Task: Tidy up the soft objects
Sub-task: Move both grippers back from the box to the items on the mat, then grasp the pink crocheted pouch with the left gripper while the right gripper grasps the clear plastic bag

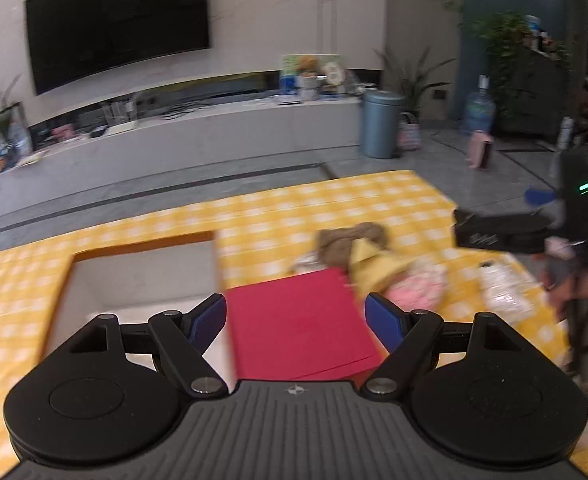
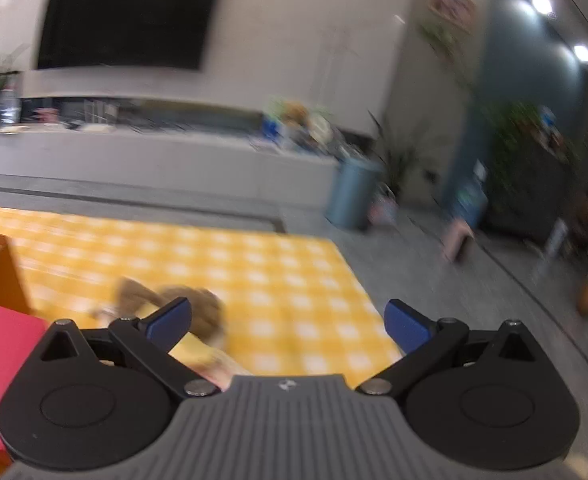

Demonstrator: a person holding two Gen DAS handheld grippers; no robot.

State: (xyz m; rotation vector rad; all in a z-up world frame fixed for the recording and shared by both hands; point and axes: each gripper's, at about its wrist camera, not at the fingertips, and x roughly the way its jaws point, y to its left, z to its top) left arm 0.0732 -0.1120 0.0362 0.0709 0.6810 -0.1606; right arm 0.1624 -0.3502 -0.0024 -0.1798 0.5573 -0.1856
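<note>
While the yellow checked cloth (image 1: 277, 208) covers the table, a red sheet (image 1: 298, 328) lies beside the plush toys (image 1: 358, 256), and both the left gripper (image 1: 296, 320) and right gripper (image 2: 287, 322) hang spread wide, holding nothing.

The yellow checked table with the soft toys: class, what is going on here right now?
A person holds a gripper in each hand above a table with a yellow checked cloth. The left gripper is open over a red cloth, gripping nothing. The right gripper is open too, near a brown plush toy in a yellow outfit. A pink soft toy lies beside it. An open box sits to the left. Nothing is picked up yet.
</note>
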